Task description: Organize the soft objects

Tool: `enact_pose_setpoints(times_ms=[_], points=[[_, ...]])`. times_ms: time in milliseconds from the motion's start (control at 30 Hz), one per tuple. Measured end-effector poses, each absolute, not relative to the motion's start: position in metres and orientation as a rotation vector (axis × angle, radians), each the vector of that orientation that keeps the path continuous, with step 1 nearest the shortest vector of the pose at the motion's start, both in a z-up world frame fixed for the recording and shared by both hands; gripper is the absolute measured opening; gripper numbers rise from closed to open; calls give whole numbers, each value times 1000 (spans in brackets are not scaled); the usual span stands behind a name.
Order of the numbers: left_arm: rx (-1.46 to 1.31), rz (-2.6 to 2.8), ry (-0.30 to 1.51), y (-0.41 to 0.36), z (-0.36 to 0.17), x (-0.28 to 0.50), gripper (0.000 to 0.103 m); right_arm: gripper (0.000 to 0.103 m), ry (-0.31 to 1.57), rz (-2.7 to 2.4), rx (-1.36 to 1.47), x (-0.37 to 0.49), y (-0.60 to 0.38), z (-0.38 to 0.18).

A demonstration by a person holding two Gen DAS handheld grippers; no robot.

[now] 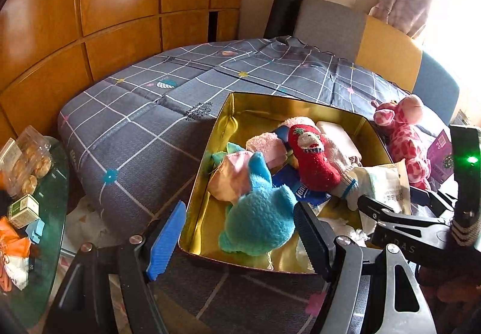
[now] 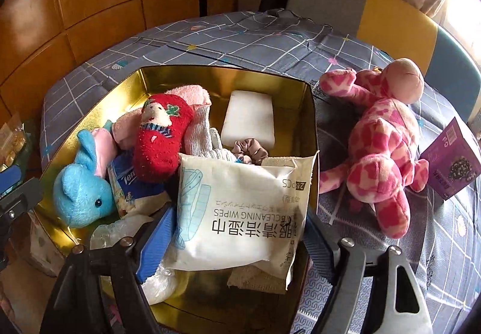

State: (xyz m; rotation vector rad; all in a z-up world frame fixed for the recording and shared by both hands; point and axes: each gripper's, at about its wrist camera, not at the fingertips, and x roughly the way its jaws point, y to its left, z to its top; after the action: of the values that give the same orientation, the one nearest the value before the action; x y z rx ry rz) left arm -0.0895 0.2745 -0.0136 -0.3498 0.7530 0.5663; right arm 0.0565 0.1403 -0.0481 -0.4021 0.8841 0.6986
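Right gripper (image 2: 237, 246) fingers wide astride wipes pack (image 2: 240, 210); pack overhangs gold tin (image 2: 311, 111) at 6 o'clock, may slide out. Left gripper (image 1: 240, 239) fingers wide, empty.

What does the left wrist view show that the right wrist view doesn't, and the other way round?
Only the left wrist view shows the green glass side table with a clear pack of pastries. Only the right wrist view shows the white foam block, the brown fabric scrunchie and the print on the white cleaning wipes pack. Both show the gold metal tin, the blue plush toy, the red Christmas sock and the pink spotted plush giraffe outside it.
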Motion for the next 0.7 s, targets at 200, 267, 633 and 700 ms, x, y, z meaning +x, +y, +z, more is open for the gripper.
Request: enact_pose_setpoints(times_ms=[200,267,633,700], points=[[-346,568,738,272,-10,-91,78,83,858,697,-358,48,125,-39],[-343,565,737,271,-8,-91,78,83,848,696,-344,45,121,-35],[-317,542,722,253,0,-90,81,83,775,628,-305,27,96,-16],[-313,534,720,250,1,-90,81,83,775,605,-282,25,89,-16]])
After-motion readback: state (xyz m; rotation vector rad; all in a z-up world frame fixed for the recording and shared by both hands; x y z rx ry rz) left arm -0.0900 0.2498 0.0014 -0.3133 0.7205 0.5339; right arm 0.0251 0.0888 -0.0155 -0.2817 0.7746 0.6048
